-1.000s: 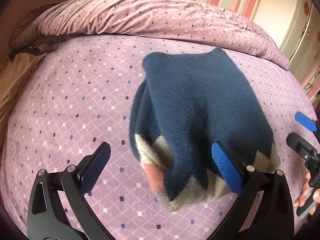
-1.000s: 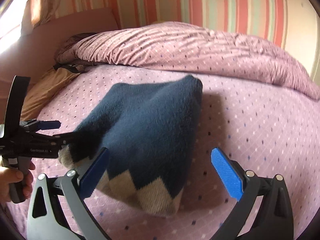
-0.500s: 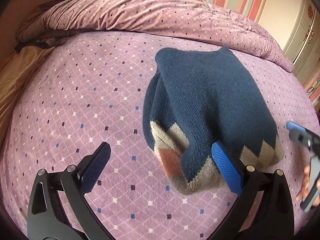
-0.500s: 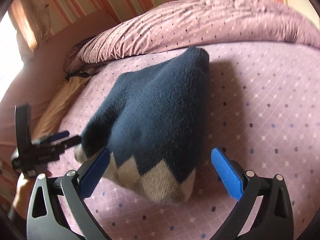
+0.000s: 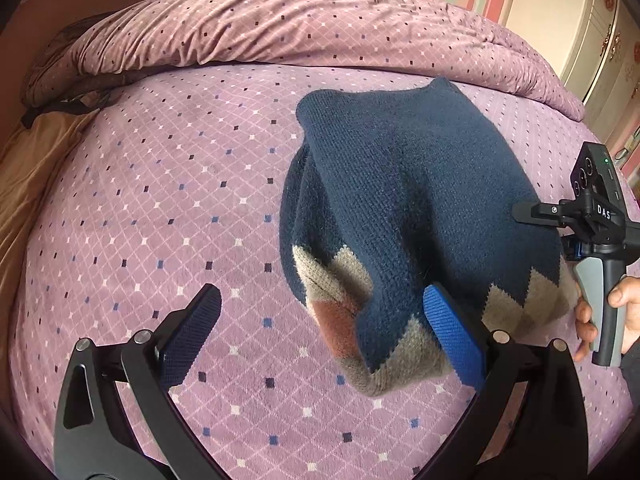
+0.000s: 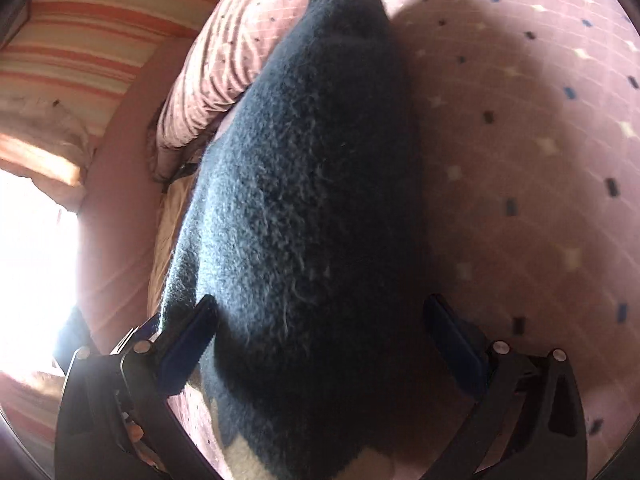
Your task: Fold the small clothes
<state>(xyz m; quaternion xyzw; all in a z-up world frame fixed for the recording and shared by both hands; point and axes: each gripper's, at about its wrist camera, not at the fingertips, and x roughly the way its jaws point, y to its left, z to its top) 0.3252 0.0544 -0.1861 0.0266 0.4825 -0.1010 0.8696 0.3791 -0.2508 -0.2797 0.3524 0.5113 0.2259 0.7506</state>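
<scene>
one purple diamond-print bedspread [image 5: 168, 208] fills the left wrist view, striped wall at 12 o'clock; one navy sweater [image 5: 416, 200] lies folded on it at 2 o'clock. left gripper [image 5: 332, 332] spread, empty. right wrist view: sweater [image 6: 304, 208] centred, bright window at 9 o'clock, right gripper [image 6: 320, 344] spread over it.

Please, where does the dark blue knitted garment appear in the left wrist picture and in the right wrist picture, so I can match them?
Left wrist: the knitted garment lies right of centre on the bedsheet, reaching the right finger.
Right wrist: it fills the centre, running top to bottom.
Shared landmark: the rolled duvet behind it.
</scene>
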